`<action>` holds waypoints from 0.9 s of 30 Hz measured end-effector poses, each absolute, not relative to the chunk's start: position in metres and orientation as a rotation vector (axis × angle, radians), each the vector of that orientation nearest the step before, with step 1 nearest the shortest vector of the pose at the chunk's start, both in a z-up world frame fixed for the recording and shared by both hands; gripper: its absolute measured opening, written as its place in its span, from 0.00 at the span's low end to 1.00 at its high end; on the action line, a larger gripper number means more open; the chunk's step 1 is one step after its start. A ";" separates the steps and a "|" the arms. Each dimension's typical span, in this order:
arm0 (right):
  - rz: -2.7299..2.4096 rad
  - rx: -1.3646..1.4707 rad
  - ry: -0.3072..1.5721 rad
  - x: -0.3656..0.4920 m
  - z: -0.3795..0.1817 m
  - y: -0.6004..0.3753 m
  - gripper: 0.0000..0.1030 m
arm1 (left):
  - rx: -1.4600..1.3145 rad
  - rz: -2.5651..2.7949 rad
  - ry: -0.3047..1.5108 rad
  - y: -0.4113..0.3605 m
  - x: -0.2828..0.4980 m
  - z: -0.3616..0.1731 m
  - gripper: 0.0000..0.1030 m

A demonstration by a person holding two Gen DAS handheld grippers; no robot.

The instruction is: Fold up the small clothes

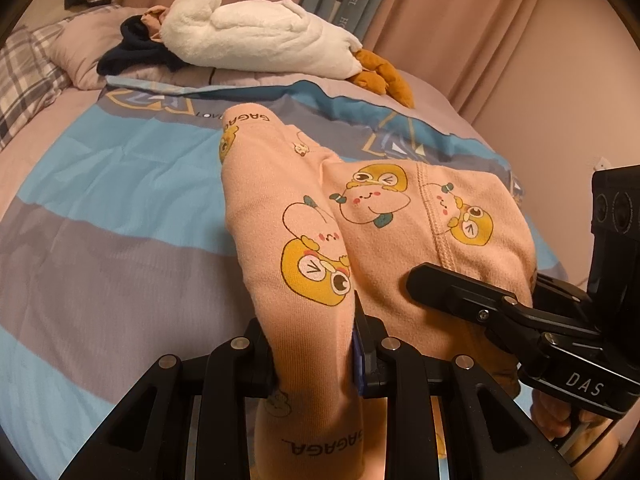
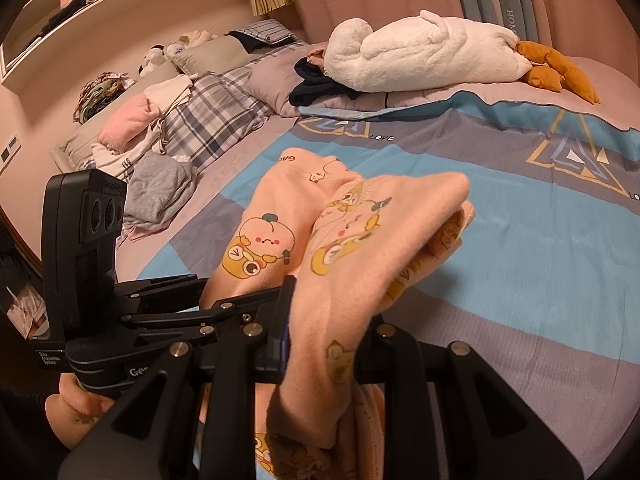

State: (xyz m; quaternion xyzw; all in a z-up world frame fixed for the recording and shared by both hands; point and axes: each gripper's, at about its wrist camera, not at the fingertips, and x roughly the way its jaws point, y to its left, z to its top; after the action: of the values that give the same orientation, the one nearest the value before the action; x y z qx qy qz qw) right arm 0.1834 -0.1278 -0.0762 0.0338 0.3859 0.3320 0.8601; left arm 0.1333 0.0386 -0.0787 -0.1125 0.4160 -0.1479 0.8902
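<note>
Over the bed [image 2: 520,240], I'm holding the pants [image 1: 400,220] up, left gripper [image 1: 316,360] pinching one edge, right gripper [image 2: 320,344] clamping the other. I'm thinking: keep both edges level and taut, then lower evenly so the fold is landing flat, not bunched.

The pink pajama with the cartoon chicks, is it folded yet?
Not yet. Both tools, left tool and right tool, are clamped on the pink pajama, lifting part of it over the striped quilt. It's bunched, so the fold and laying it flat remain.
</note>
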 end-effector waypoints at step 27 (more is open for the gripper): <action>0.668 0.079 0.839 0.261 -0.107 -0.123 0.22 | -0.193 -0.277 0.898 0.033 0.206 -0.106 0.25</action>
State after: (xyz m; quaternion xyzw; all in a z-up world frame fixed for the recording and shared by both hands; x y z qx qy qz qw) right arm 0.2607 -0.1228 -0.1067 0.0377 0.3998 0.3182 0.8588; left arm 0.2057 0.0326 -0.1062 -0.0928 0.4319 -0.1333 0.8872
